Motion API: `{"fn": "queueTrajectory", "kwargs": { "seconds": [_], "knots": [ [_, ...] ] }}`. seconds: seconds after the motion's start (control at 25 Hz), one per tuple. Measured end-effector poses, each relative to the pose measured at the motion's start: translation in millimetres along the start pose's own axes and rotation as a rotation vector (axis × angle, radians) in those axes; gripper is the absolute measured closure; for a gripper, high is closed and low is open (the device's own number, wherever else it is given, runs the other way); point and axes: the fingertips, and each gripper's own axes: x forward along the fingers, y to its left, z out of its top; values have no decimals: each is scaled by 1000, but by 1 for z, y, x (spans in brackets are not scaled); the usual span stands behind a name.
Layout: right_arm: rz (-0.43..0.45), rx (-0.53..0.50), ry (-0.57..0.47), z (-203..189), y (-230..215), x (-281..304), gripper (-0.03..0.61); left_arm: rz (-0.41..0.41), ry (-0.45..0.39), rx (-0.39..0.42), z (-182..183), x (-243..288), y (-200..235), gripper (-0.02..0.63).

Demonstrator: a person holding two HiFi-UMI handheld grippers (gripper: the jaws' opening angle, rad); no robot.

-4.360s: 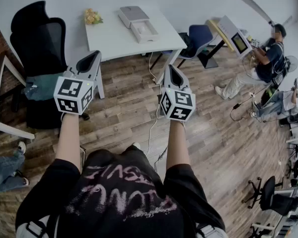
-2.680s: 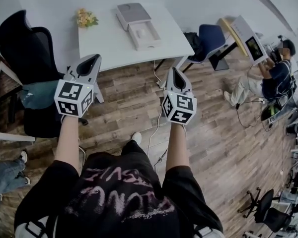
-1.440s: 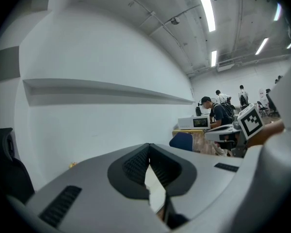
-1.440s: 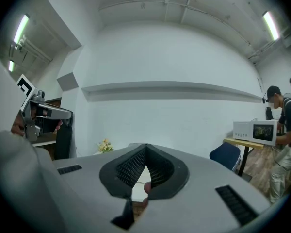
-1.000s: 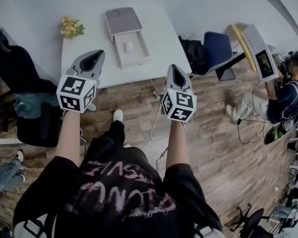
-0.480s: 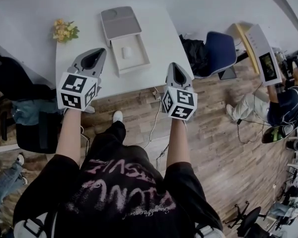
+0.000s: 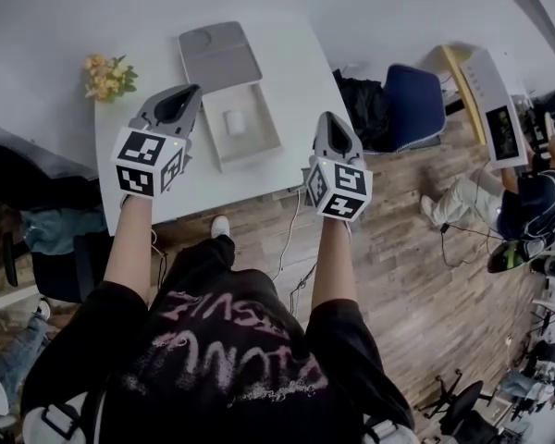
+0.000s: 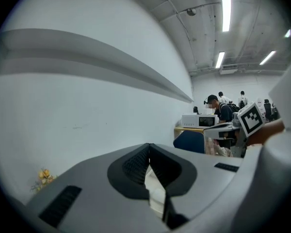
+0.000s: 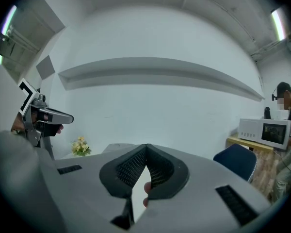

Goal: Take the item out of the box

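Nothing lifted yet, so the job is at its opening stage: the box (image 7: 255, 146) sits open on the white table (image 7: 301, 72), its grey lid (image 7: 217, 55) lies flat just beyond the tray, and the item (image 7: 235, 123), a small white rounded piece, rests inside the tray untouched. By my read, the reach, the pinch and the lift-out are all left to do. Both bare forearms are stretched forward side by side from the person's shoulders, with the marker cubes facing up towards the head camera. The left gripper (image 7: 183, 98) hovers over the table just beside the tray's left wall, nose pointing away from the person and only slightly down. The right gripper (image 7: 325, 124) hangs over the table's near right edge, apart from the box on its right side, in the same near-level attitude. In the left gripper view the jaws are clenched tip to tip with nothing between them, and the right gripper view shows the same: pads meeting at the tip, empty. A small bunch of yellow flowers (image 7: 104, 75) stands at the table's far left, well apart from the box.
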Motion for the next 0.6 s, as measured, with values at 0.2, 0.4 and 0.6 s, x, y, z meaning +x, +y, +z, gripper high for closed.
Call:
{"fn": "queueTrajectory", "kwargs": {
  "seconds": [0.2, 0.4, 0.6],
  "knots": [
    [-6, 0, -1, 13, 4, 35, 569, -10, -4, -2, 6, 26, 29, 611],
    [-16, -3, 1, 19, 6, 58, 569, -22, -2, -14, 6, 43, 49, 611],
    [-23, 1, 7, 20, 5, 66, 569, -30, 17, -28, -2, 51, 55, 611]
  ]
}}
